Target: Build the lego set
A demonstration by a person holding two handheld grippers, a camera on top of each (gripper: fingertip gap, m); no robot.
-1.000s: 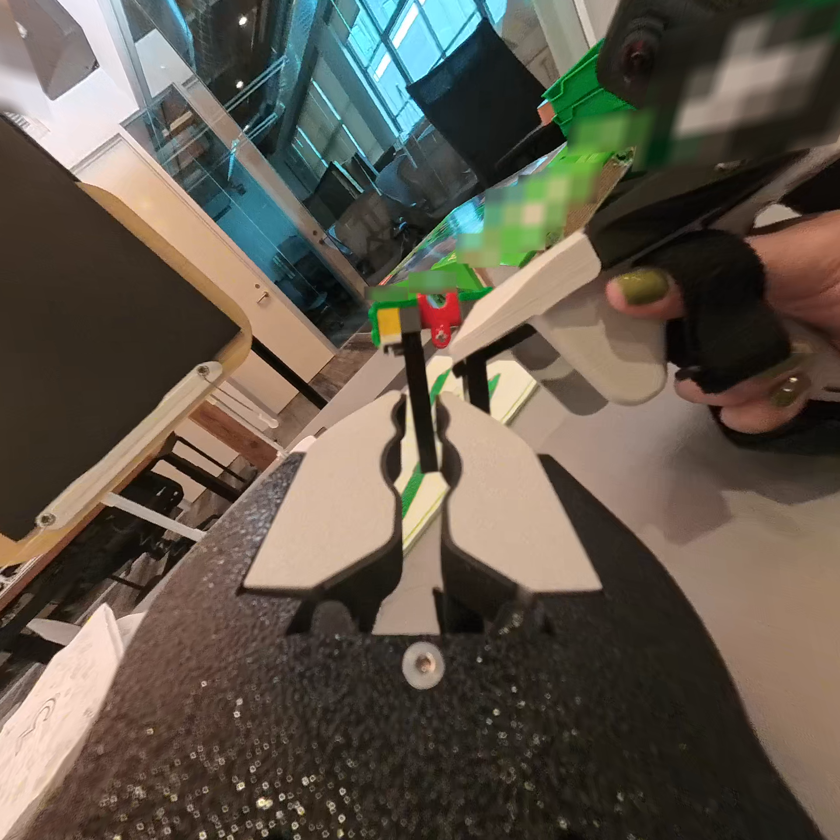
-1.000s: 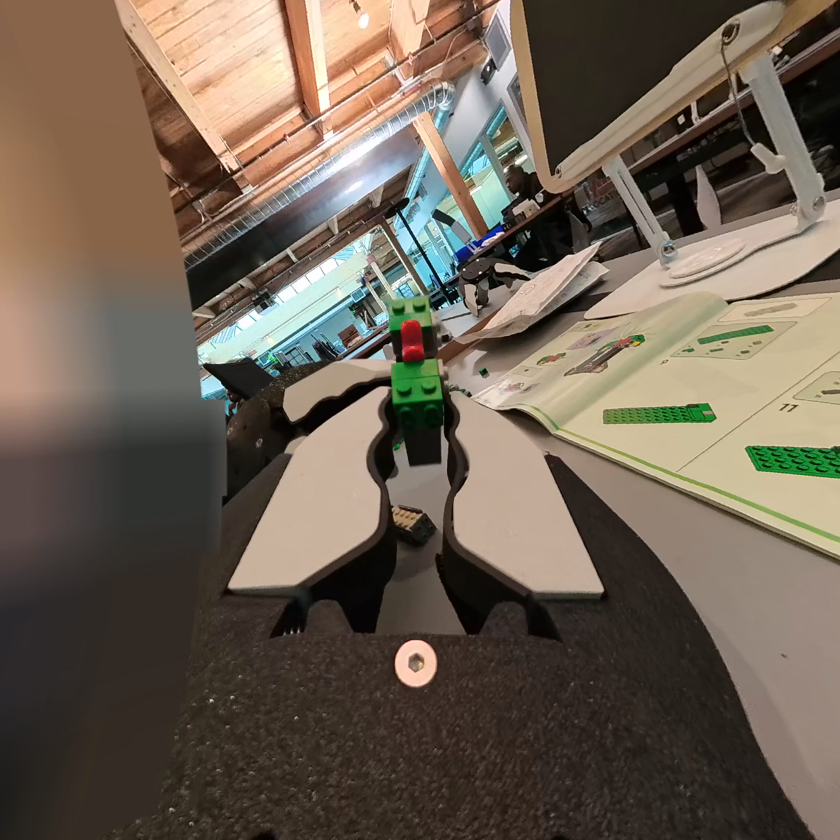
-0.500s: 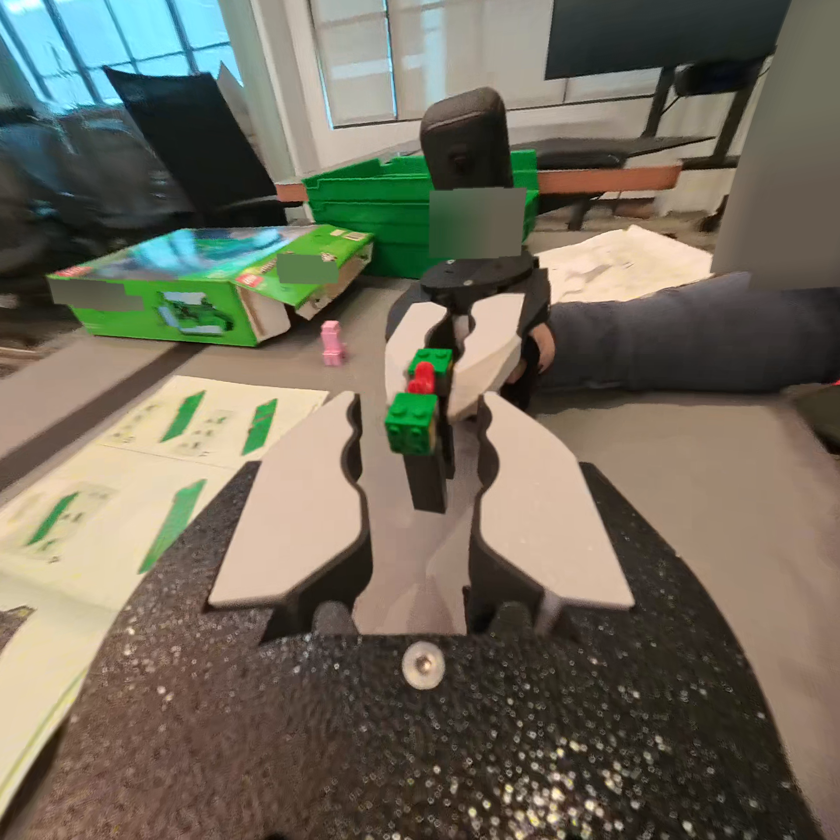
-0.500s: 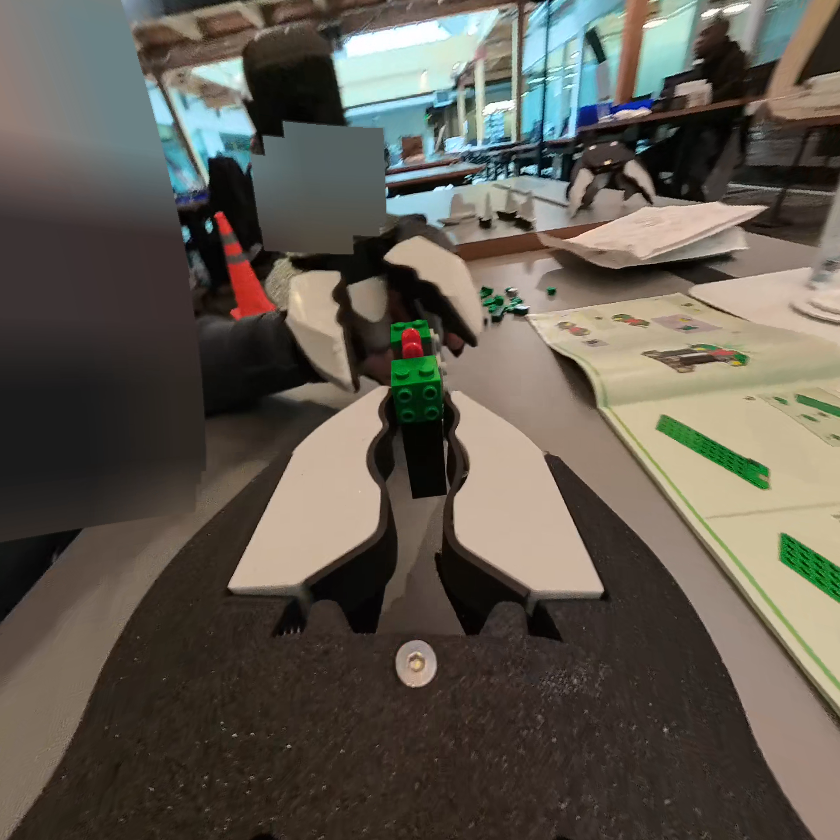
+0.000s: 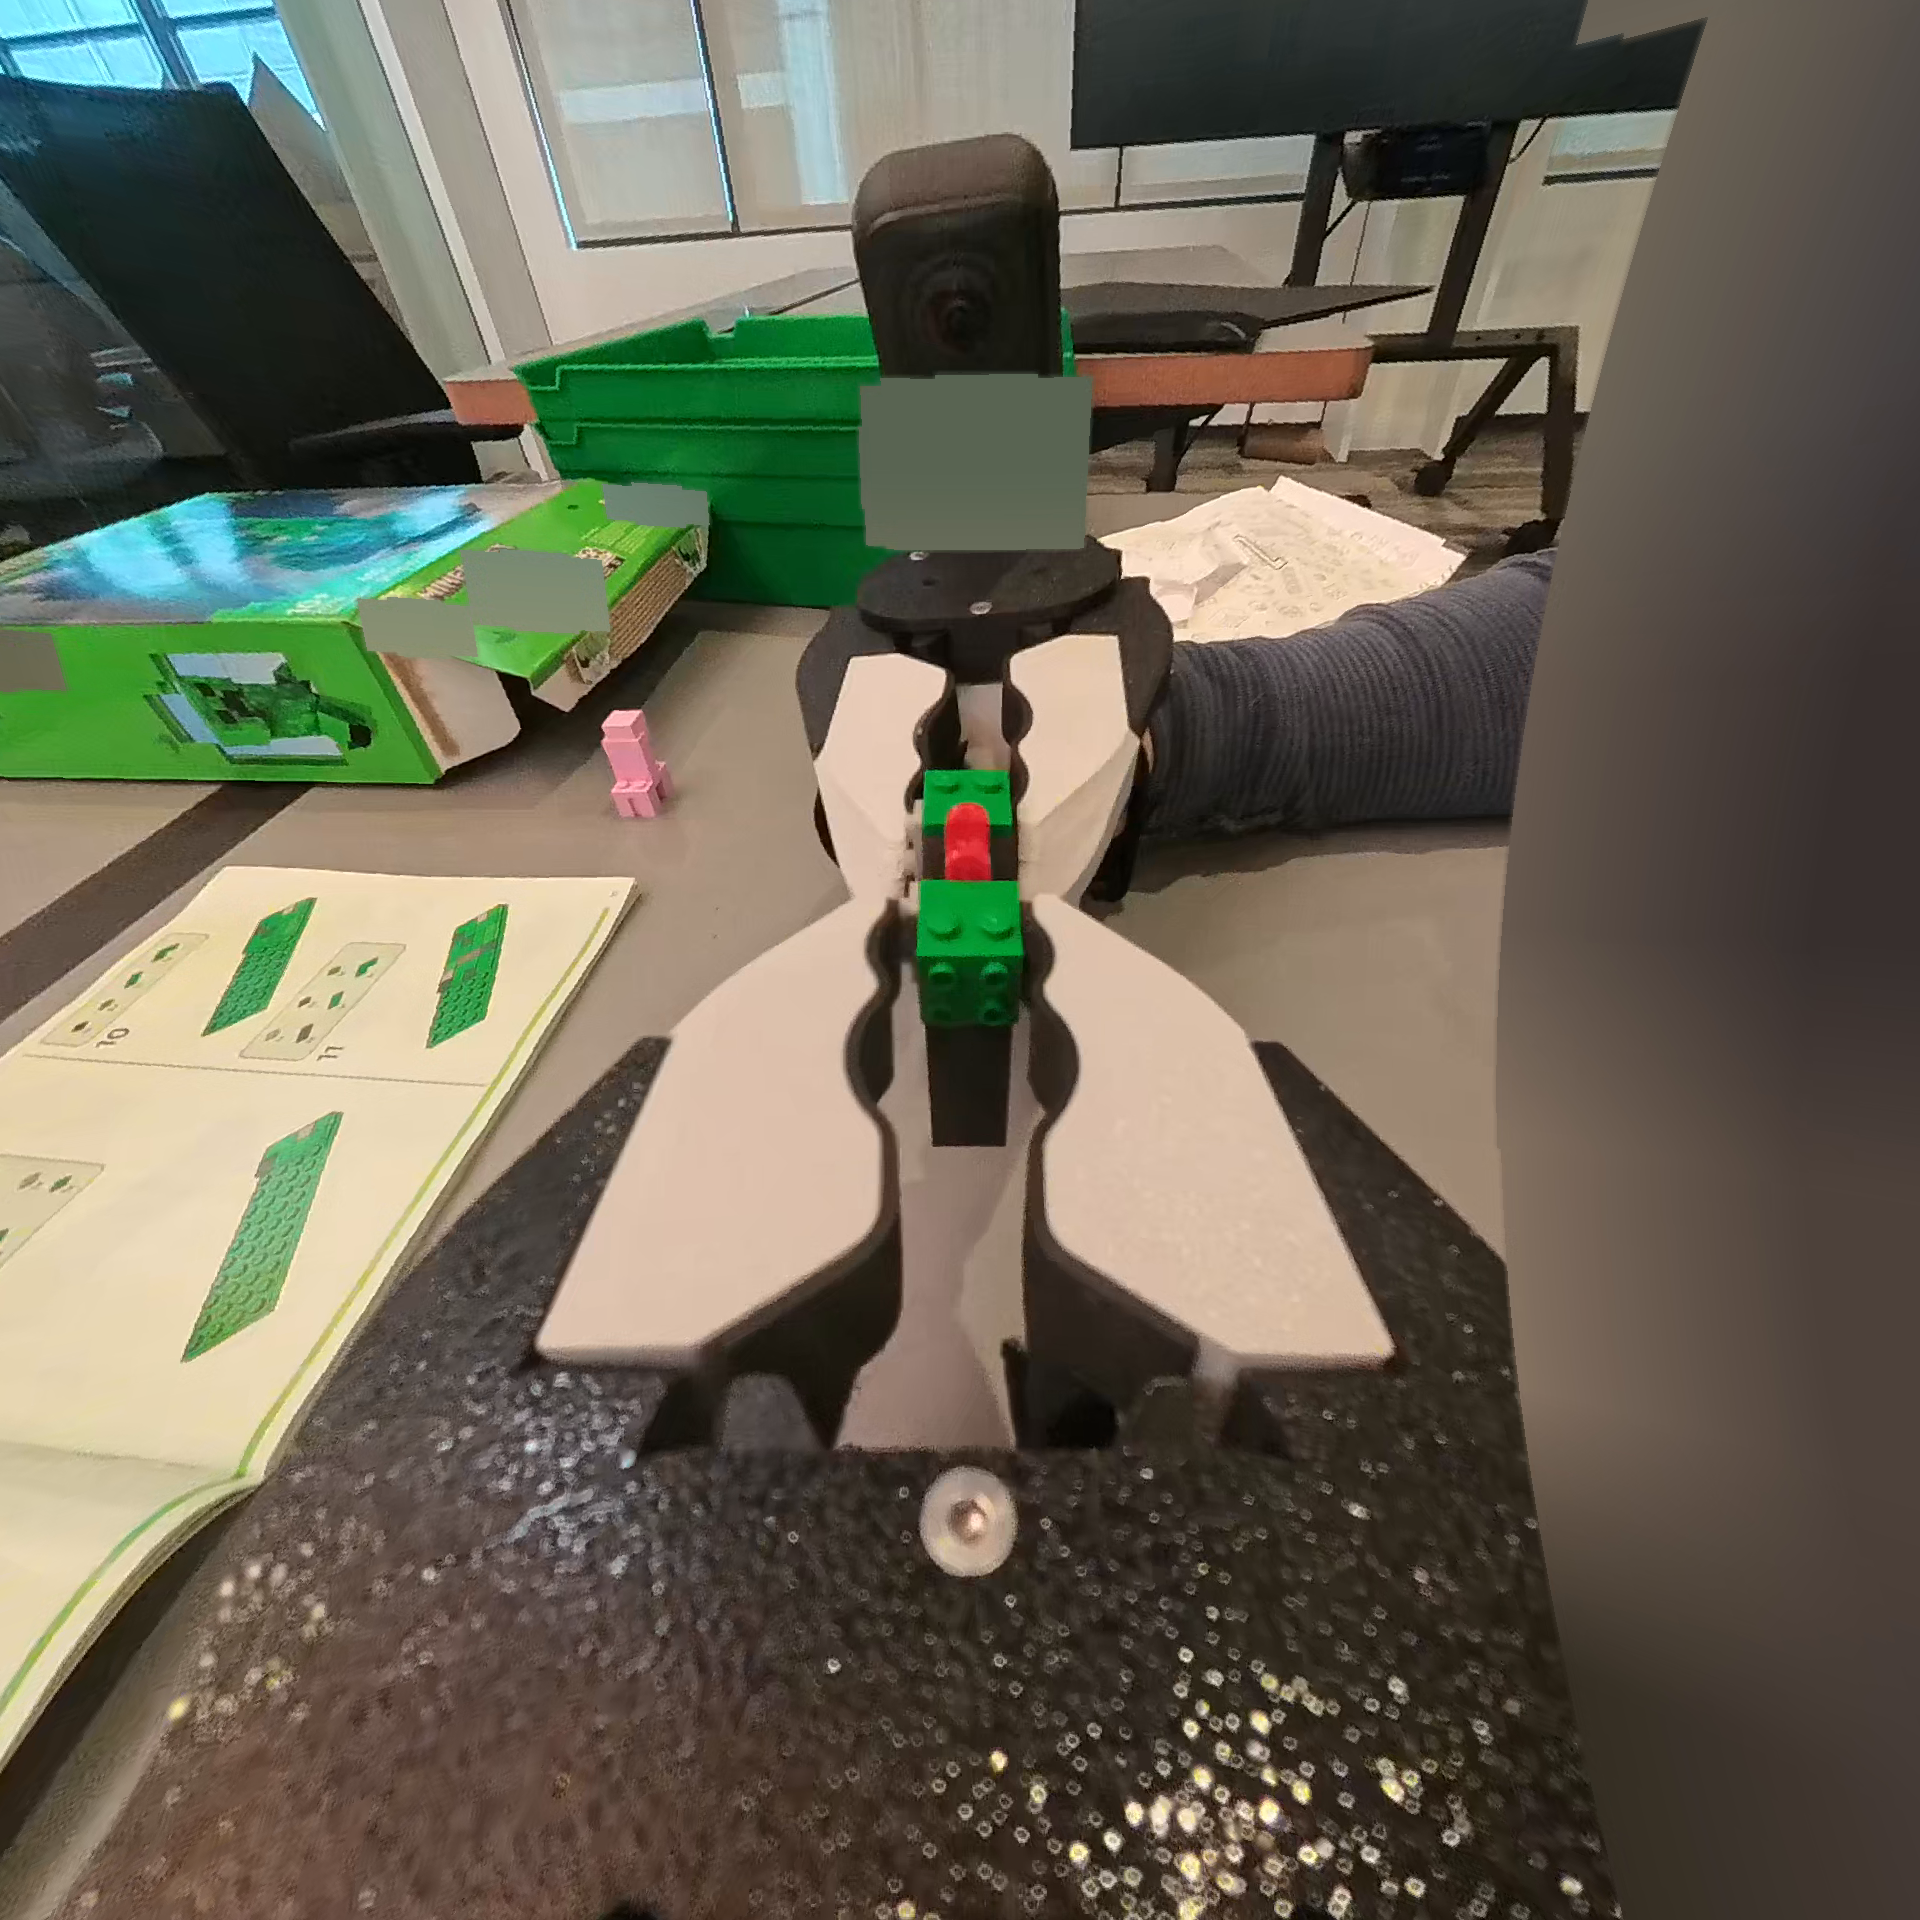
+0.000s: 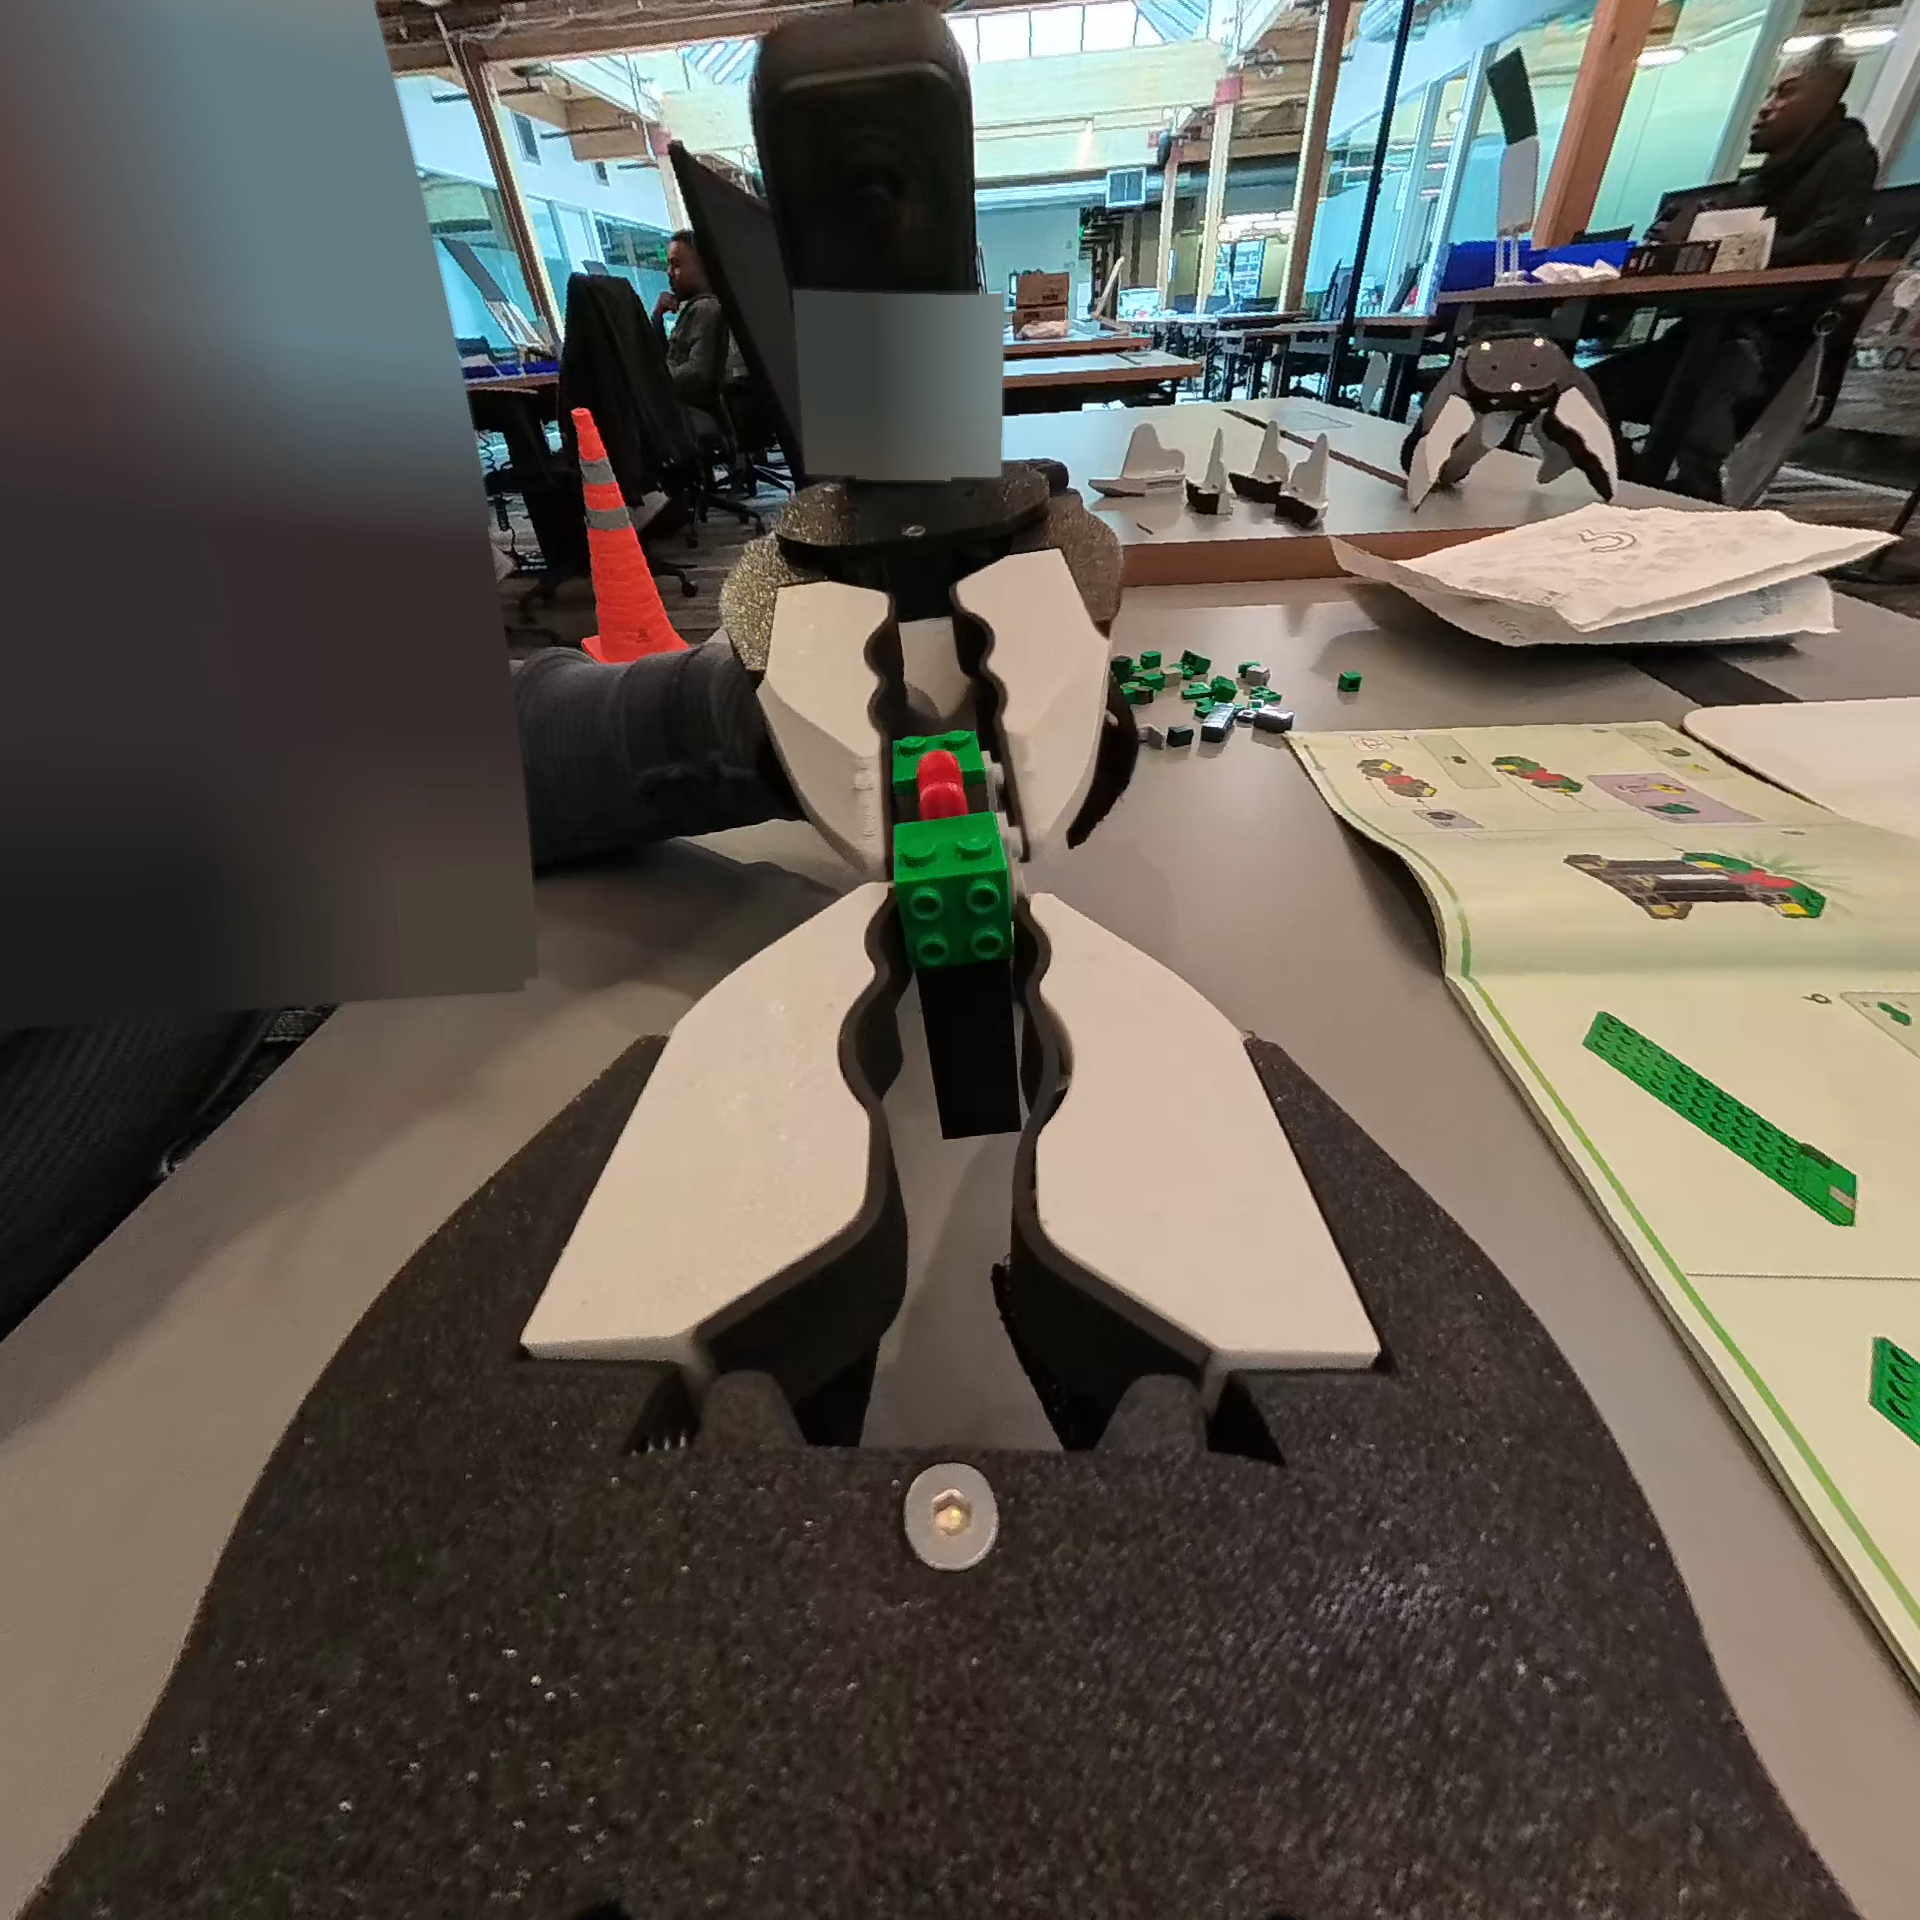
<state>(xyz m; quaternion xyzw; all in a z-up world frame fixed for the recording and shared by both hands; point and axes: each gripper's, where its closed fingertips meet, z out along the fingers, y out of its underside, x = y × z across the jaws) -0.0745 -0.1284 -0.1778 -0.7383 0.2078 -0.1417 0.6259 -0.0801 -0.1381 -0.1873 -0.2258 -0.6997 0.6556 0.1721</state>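
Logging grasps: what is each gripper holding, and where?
Both grip one lego assembly, one at each green-block end: left gripper nearest its camera, right gripper the opposite end.

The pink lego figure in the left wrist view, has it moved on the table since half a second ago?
No. The pink figure stands in the same spot, just right of the green box's open end, beyond the instruction booklet.

Lego assembly (image 5: 968, 961): green studded blocks, red peg between, black bar below. Gripper fingers (image 5: 769, 1122) pale grey over black (speckled black body). Far left, box (image 5: 260, 665) bright green; pink figure (image 5: 632, 765). Booklet (image 6: 1683, 997) pale yellow-green, green plate drawings. Cone (image 6: 615, 561) orange, grey-banded.
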